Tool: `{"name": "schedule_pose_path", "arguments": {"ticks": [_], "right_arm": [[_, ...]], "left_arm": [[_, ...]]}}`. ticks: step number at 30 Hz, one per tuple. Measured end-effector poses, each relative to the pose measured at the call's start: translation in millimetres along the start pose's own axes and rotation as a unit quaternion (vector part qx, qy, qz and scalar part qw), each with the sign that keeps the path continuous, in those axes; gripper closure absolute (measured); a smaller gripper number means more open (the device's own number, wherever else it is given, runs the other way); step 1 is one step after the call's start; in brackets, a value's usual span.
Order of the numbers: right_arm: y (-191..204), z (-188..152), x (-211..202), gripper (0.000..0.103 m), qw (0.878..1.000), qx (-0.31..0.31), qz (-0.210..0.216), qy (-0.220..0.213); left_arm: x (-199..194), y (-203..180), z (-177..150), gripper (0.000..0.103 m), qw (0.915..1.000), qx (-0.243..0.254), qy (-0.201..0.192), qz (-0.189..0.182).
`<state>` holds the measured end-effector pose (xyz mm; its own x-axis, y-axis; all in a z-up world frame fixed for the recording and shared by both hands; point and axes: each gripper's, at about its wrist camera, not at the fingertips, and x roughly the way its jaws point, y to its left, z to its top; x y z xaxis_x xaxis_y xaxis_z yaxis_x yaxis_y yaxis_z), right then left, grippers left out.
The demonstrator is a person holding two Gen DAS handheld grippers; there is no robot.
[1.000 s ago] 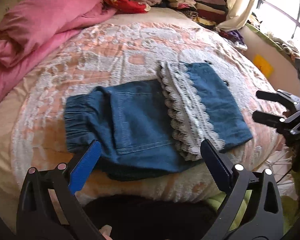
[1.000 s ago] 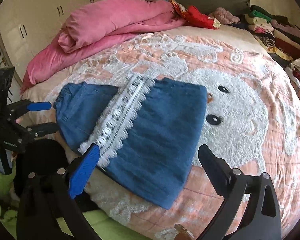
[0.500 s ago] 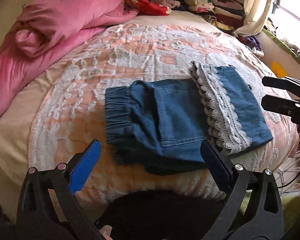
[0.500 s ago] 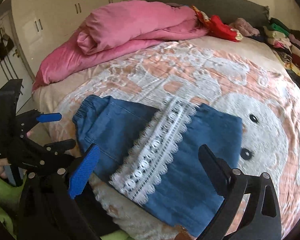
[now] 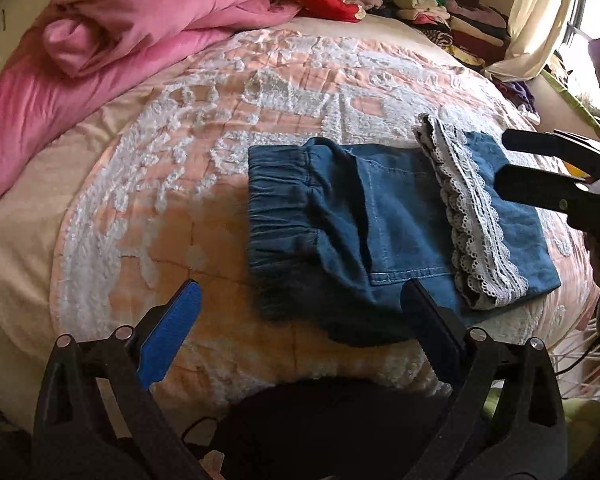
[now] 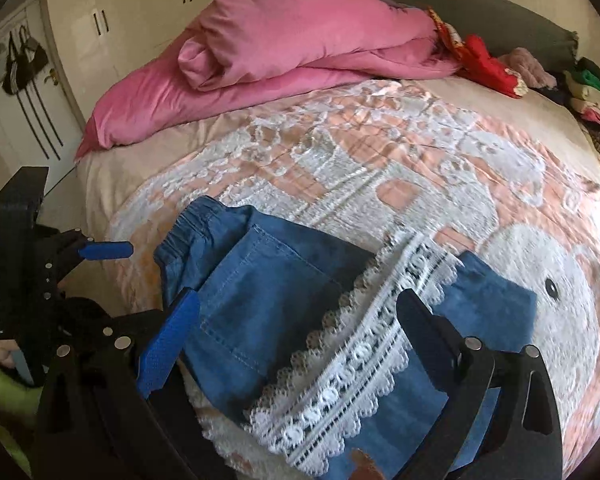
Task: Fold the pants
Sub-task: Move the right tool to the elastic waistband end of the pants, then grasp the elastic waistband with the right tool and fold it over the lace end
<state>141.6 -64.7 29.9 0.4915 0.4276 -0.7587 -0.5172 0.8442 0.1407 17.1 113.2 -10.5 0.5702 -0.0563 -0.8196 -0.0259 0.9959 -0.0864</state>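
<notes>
Crosswise on the bedspread (image 5: pixel 228 92), folded denim pants (image 5: pixel 380 216), waistband leftward, lace hems rightward.

Location: a home bedroom. Indicators: a bed (image 6: pixel 380 148) with a peach-and-white patterned bedspread (image 5: pixel 228 128); a rolled pink duvet (image 6: pixel 284 48) near the grey headboard (image 6: pixel 500 28); stacks of folded clothes (image 5: pixel 456 20) along the far side; white wardrobe doors (image 6: pixel 140 12); a curtained window (image 5: pixel 540 20).
</notes>
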Motion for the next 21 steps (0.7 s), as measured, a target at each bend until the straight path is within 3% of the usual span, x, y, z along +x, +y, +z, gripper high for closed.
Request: {"name": "schedule_pose_path", "arguments": {"ticks": [12,18,21], "right_arm": [[14.4,32.4,46.1,0.005,0.998,-0.042,0.038,0.039],[25.6,43.5,69.7,0.005,0.995,-0.064,0.049,0.058],[31.2,49.2,76.9,0.005,0.994,-0.076,0.056,0.062]], "left_arm": [[21.3,19.9,-0.8,0.010,0.9982,-0.044,0.021,-0.034],[29.4,26.0,3.7,0.010,0.9927,-0.075,0.018,-0.093],[36.0,27.1,4.7,0.014,0.9920,-0.081,0.022,-0.094]]}}
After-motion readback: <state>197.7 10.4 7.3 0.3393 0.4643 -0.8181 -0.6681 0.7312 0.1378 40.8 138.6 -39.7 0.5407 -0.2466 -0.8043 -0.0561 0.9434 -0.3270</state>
